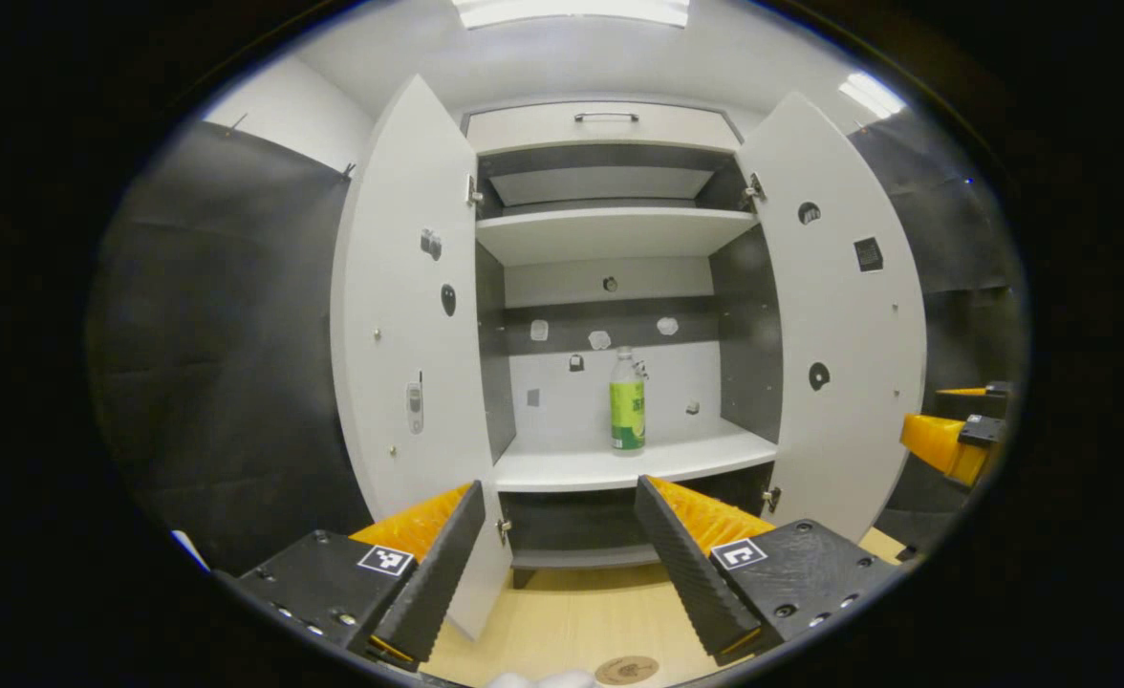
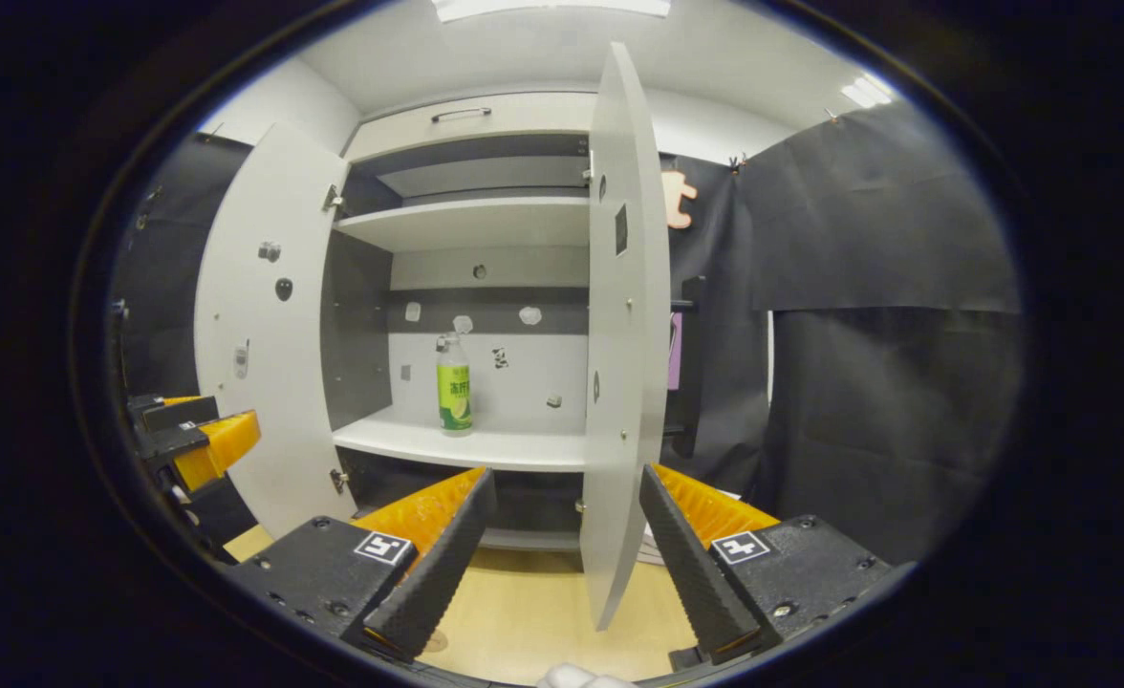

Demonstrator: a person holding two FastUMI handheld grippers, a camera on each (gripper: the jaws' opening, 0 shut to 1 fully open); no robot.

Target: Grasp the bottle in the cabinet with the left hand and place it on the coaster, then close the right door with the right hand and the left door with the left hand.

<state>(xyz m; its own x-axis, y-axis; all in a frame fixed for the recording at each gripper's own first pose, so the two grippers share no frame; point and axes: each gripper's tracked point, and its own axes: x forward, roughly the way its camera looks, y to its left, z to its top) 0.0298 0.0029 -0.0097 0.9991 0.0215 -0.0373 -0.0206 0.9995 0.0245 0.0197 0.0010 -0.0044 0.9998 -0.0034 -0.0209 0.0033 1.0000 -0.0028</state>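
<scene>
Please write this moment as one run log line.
stage: before grasp | bottle: upright on shelf | doors: both open | left tongs: open | right tongs: open

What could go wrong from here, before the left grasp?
1. The bottle stands tall and narrow, well back on the shelf; an off-centre approach by the open left gripper could tip it.
2. The coaster lies low, near the table's front edge, so a tilted placement may miss it.
3. Both doors stand wide open; the right door hangs edge-on before the open right gripper, which might bump it.
</scene>
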